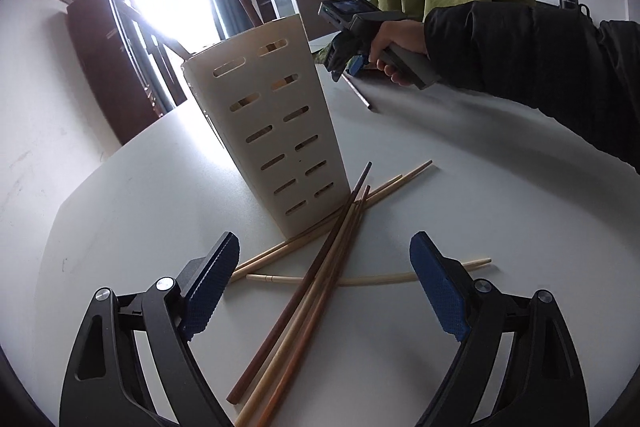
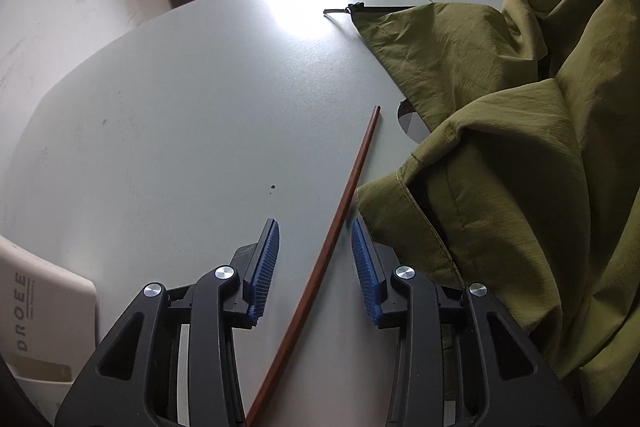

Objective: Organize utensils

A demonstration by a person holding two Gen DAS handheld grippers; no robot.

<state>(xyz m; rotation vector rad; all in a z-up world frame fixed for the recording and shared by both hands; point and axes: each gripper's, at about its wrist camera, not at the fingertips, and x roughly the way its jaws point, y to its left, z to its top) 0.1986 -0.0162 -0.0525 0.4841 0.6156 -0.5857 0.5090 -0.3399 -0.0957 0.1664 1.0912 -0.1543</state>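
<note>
1. The left gripper (image 1: 324, 283) is sitting nearest the lens, its blue pads (image 1: 212, 287) spread wide and closing on nothing — a crossed pile of chopsticks (image 1: 320, 267) is lying on the white table (image 1: 460, 195) between and beyond them, untouched.
2. The right gripper (image 2: 314, 263) is standing partly open; a dark red-brown chopstick (image 2: 340, 223) is lying flat on the table between its pads, and neither pad is pressing on it.
3. The olive-green cloth (image 2: 520, 147) is filling the right side of the right wrist view, its hem just beside that chopstick.
4. The slotted cream holder (image 1: 272, 123) is standing upright with the pile at its base; a few sticks are poking out of its top.
5. Only the left wrist view is showing the pile and the person's hand (image 1: 396, 47) in a black sleeve — only the right wrist view is showing the lone chopstick's full length.
</note>
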